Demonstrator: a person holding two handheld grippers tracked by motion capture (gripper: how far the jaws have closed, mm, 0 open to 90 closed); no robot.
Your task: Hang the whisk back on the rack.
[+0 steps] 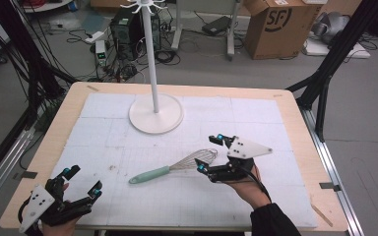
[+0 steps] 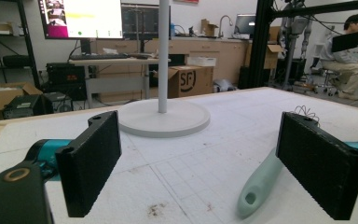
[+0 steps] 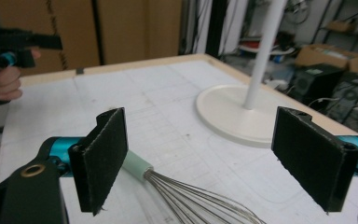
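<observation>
Even, diffuse indoor light falls from overhead, leaving the white mat (image 1: 256, 123) bright but not blown out. Shadows are soft and faint: a pale one rings the stand base (image 1: 156, 113), and another lies under the whisk (image 1: 173, 167). All three pictures are low in resolution and slightly soft. In the left gripper view, the monitor (image 2: 81, 17) glares nearly white and the background room is hazy. In the right gripper view, the near black pads (image 3: 103, 156) blur at their edges and the backdrop is unfocused.
</observation>
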